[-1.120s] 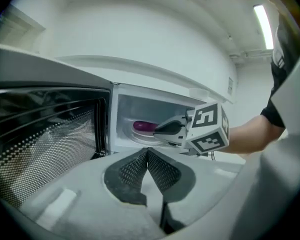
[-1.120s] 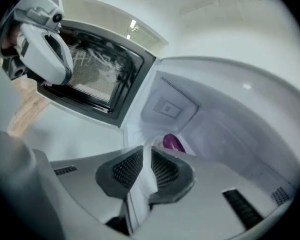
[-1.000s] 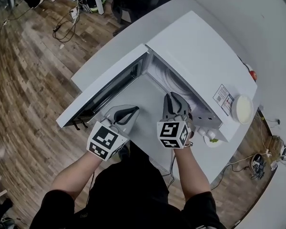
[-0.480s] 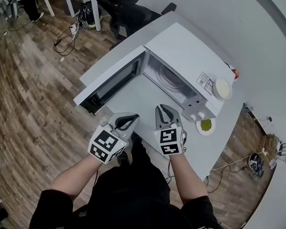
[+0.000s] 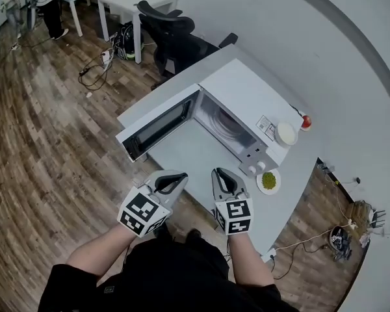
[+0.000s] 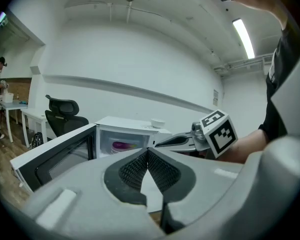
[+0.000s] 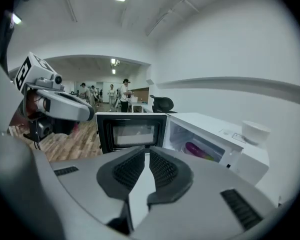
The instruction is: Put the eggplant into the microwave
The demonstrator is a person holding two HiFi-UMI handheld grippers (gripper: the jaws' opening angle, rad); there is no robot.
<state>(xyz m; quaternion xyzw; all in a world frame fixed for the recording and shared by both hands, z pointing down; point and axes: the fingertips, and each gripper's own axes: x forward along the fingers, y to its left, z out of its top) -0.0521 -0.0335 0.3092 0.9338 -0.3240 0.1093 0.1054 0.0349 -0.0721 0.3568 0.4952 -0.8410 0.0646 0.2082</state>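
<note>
Your left tongs point(image 6: 148, 151) are clenched tip to tip on nothing, and your right tongs point(image 7: 149, 155) are closing, a narrow gap between them, nothing in it. Both hang before the microwave point(image 5: 247, 99) on the white surface point(image 5: 188, 156). Its door point(image 5: 157, 123) stands open, and the eggplant point(image 7: 196, 149) lies inside.

A white rectangular desk point(image 5: 182, 153) carries a white microwave oven point(image 5: 247, 96), door open, and just beside it a small white plate point(image 5: 277, 185) of green food.
</note>
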